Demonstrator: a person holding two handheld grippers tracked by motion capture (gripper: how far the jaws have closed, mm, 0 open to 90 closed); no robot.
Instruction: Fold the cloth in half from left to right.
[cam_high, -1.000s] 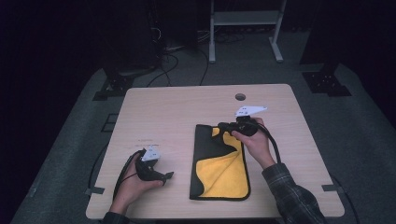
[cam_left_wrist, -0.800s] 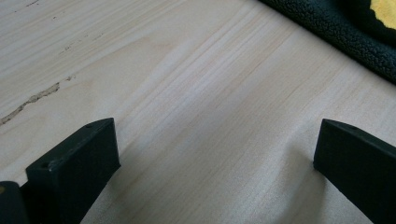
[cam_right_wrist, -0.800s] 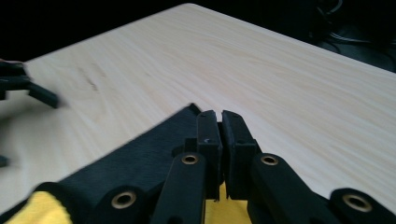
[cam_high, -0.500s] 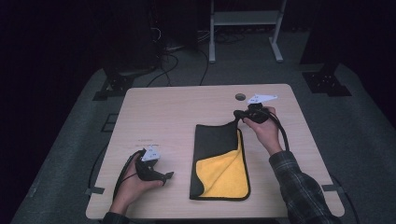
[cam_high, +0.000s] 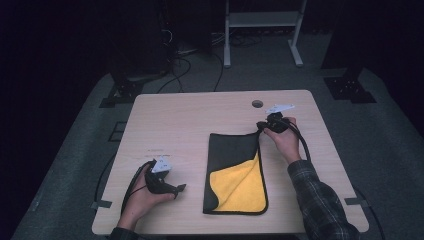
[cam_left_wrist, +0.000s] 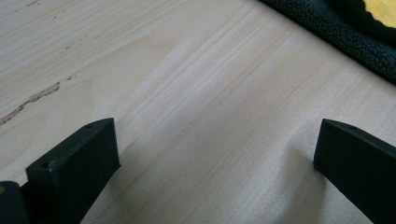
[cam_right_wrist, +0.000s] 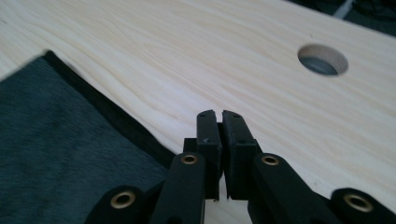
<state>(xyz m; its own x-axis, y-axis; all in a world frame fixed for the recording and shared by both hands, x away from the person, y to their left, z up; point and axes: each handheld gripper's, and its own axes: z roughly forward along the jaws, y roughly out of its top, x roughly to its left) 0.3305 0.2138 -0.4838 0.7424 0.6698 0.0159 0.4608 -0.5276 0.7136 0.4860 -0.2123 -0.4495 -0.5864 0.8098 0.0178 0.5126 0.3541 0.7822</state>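
A cloth (cam_high: 234, 156), black on one side and yellow on the other, lies flat at the table's middle with its lower part folded over to show yellow. My right gripper (cam_high: 260, 128) sits at the cloth's far right corner, low over the table. In the right gripper view its jaws (cam_right_wrist: 220, 115) stand together with only a hairline slit and no cloth between them; the dark cloth (cam_right_wrist: 60, 140) runs up to and under the left jaw. My left gripper (cam_high: 181, 188) rests open on the wood near the front left, its jaws (cam_left_wrist: 215, 154) wide apart around bare table, the cloth's edge (cam_left_wrist: 336, 28) beyond.
A round cable hole (cam_high: 257, 104) sits in the tabletop (cam_high: 175, 120) just beyond the right gripper, also ahead of its jaws (cam_right_wrist: 322, 59). A white shelf frame (cam_high: 262, 30) and cables stand on the dark floor behind the table.
My right hand has moved right and down at the cloth's far right corner, and the cloth's upper part now lies spread flat, black side up. The left hand has stayed still.
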